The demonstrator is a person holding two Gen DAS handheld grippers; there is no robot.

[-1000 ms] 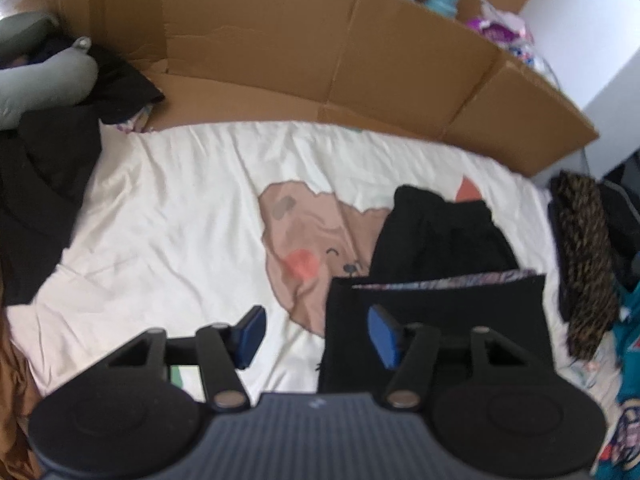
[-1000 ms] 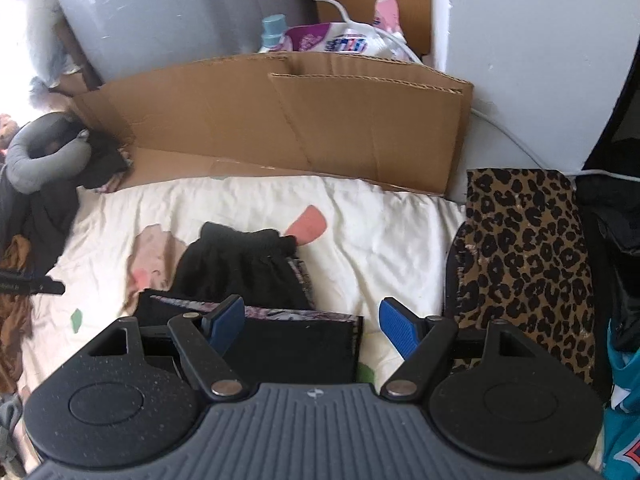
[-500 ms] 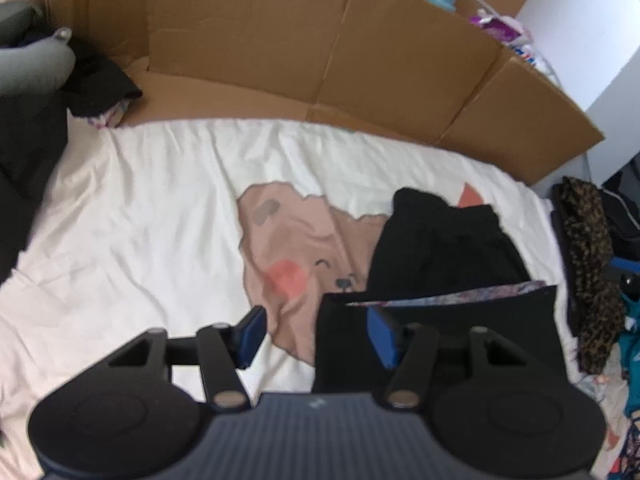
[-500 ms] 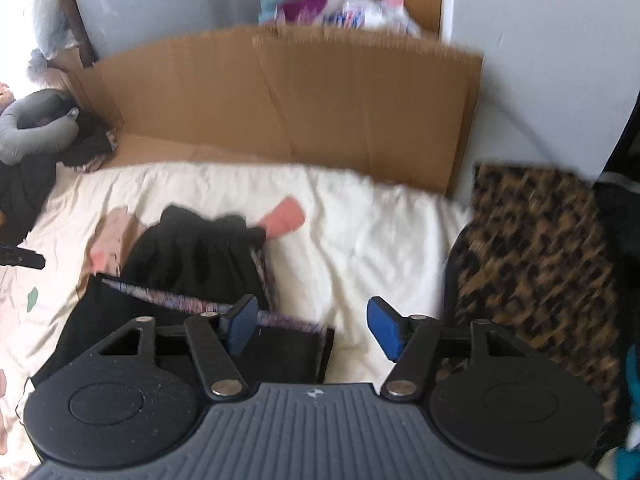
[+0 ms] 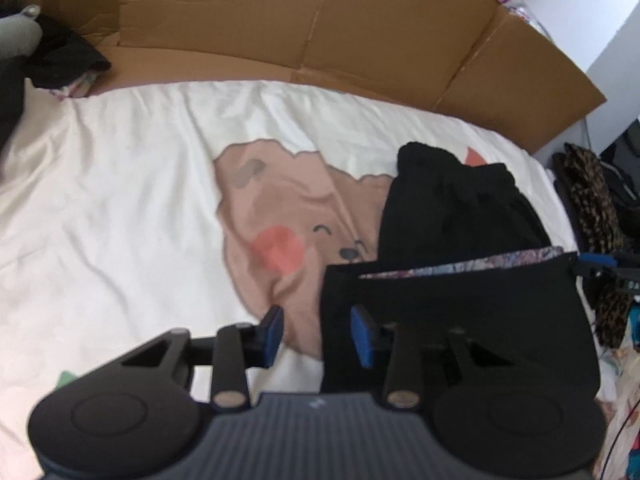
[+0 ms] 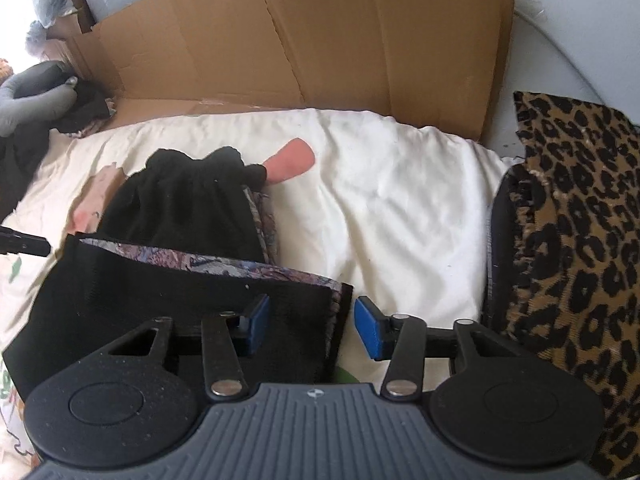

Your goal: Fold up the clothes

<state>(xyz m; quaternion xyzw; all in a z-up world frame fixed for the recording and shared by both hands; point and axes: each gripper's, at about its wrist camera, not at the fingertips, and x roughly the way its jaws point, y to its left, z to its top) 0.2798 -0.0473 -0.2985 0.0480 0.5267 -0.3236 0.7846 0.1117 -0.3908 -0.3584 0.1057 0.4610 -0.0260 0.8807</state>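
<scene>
A flattened cardboard box stands as a low wall along the far edge of the bed, open and holding nothing that can be made out; behind it in the right wrist view only blurred clutter shows. The bed is covered with a cream sheet printed with a pink-brown bear face.

On the sheet lies the black garment, partly folded: a flat black panel near the cameras, with a strip of patterned purple-grey lining along its far edge, and a gathered black part bunched beyond that, toward the cardboard. A pink printed shape on the sheet peeks out just past the gathered part.

The left claw is parted to a moderate gap with nothing between its blue pads. It straddles the left edge of the black panel: the right pad is over the cloth, the left pad over the bear print. Whether the pads touch the fabric cannot be told.

The right claw is likewise spread, gripping nothing. It straddles the right edge of the same panel, its left pad over the black cloth and its right pad over bare sheet.

To the right of the bed, well apart from the black garment, sits a leopard-print fabric. At the far left, a grey padded item rests on a heap of dark clothing.
</scene>
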